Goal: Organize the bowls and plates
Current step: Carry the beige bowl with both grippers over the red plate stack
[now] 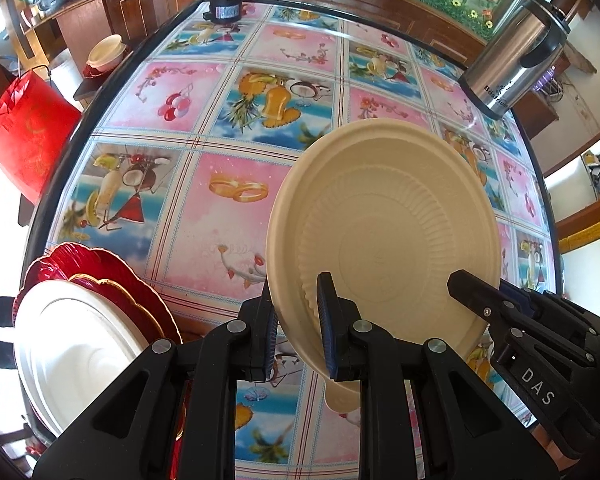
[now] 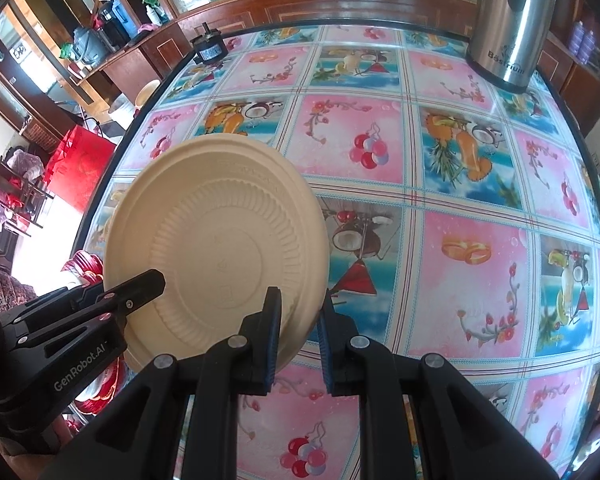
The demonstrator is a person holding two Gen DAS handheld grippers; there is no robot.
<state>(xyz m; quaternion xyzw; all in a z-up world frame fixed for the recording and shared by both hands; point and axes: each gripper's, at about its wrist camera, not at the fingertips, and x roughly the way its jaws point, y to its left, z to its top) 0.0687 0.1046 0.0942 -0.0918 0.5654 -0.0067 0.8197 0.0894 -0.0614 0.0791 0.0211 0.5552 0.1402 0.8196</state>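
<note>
A cream ribbed plate [image 1: 380, 232] hangs tilted above the patterned table [image 1: 220, 208], held at two sides. My left gripper [image 1: 296, 316] is shut on its near-left rim, one finger over and one under. My right gripper [image 2: 300, 320] is shut on the opposite rim of the same plate [image 2: 216, 236]. Each view shows the other gripper's upper finger [image 1: 472, 292] [image 2: 140, 284] lying on the plate. At the table's near-left edge a white plate [image 1: 72, 344] rests on top of red scalloped plates [image 1: 112, 272].
A steel thermos jug [image 1: 516, 60] stands at the far right of the table and a small black device [image 1: 224, 8] at the far edge. Off the table to the left are a red bag [image 1: 24, 136] and cream bowls [image 1: 106, 54] on a low stand.
</note>
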